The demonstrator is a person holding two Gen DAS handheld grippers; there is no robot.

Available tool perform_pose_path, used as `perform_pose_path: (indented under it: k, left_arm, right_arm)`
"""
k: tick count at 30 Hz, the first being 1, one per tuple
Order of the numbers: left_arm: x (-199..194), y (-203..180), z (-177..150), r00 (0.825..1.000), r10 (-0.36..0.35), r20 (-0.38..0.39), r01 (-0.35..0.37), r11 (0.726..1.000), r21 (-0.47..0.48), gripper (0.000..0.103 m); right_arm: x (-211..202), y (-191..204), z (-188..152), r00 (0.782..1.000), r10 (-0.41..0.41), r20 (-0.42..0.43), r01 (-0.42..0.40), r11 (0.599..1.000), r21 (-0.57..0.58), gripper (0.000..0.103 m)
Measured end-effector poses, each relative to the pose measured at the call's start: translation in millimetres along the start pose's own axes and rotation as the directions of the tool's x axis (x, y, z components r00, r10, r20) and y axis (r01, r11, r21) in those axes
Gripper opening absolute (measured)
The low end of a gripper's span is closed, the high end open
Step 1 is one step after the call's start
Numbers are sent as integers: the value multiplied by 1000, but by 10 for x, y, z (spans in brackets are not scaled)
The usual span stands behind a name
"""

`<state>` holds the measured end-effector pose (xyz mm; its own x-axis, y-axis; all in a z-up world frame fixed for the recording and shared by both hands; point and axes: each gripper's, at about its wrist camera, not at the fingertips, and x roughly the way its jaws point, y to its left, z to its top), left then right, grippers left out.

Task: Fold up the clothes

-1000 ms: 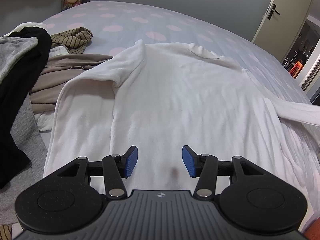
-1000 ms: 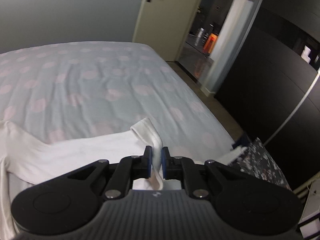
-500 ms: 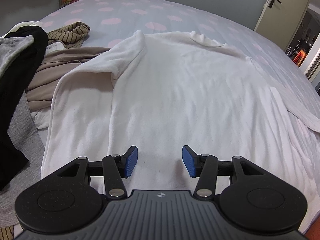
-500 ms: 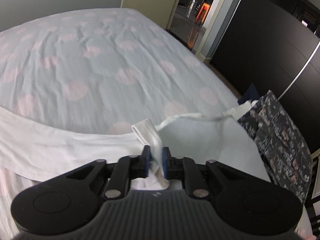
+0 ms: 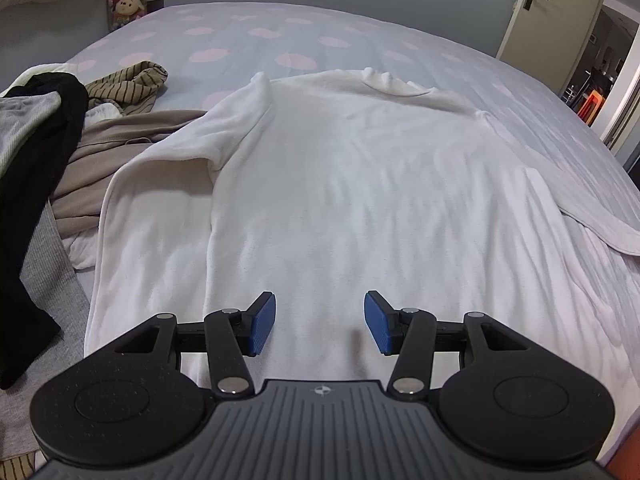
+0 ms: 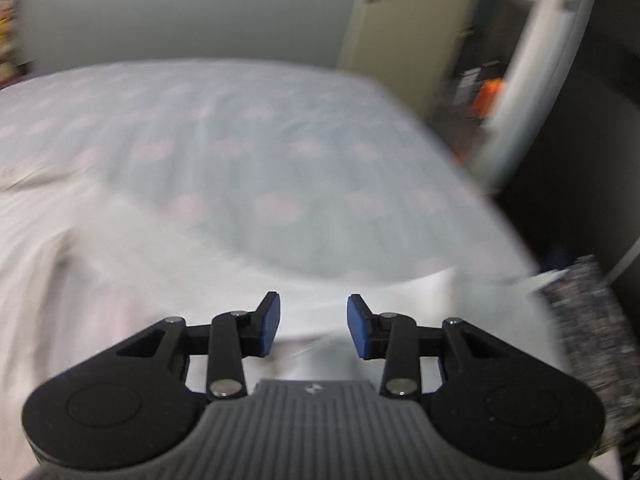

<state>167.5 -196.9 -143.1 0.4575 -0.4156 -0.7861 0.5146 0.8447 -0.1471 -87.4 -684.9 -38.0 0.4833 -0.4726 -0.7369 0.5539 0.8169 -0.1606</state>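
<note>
A white long-sleeved top [image 5: 352, 184] lies spread flat on the bed, collar [image 5: 394, 82] at the far end. Its left sleeve [image 5: 156, 184] bends down along the body. Its right sleeve [image 5: 600, 220] runs off to the right edge. My left gripper [image 5: 319, 328] is open and empty, low over the hem. In the blurred right wrist view, my right gripper [image 6: 313, 326] is open and empty above the white sleeve [image 6: 384, 300] near the bed's right edge.
A pile of other clothes lies at the left: a black garment [image 5: 36, 184], a tan one [image 5: 120, 140], a striped one [image 5: 128, 84] and a grey one [image 5: 48, 288]. The spotted bedsheet [image 5: 280, 36] stretches beyond. A door [image 5: 552, 8] and dark wardrobe [image 6: 580, 160] stand right.
My right gripper has opened and let go of the white sleeve cuff, and it swings, blurring its view. The right sleeve now lies closer to the top's body. My left gripper stays open.
</note>
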Motion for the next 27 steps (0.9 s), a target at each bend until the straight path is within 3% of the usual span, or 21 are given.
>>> perform_pose_path:
  k: [4,9,13,22,27]
  left_arm:
    - [-15,5,-7,1000,-10,-1,10,1000,-2,47]
    - [-30,31,-11,1000,-25,-3,25,1000,-14,47]
    - [-50,41,-6,999,-40,6,41,999,-22,47]
    - [-65,53,9,999,-52,11,52,998,-32,47]
    - [-73,88,14,998,-57,13,58,997,-55,47]
  right_arm:
    - [163,519,-221,982,155,-112,-159,987,-24,41]
    - [361,1141,-539,917,277,-289,-304,951,-53,41]
    - [434,1469,-782,862,313,-399,-377,921,-93,42]
    - [432,1659,-902,817,330,-474,-457,871,-181,44]
    - [458,1647,-914,804,328,-496,-460,872,-170,43]
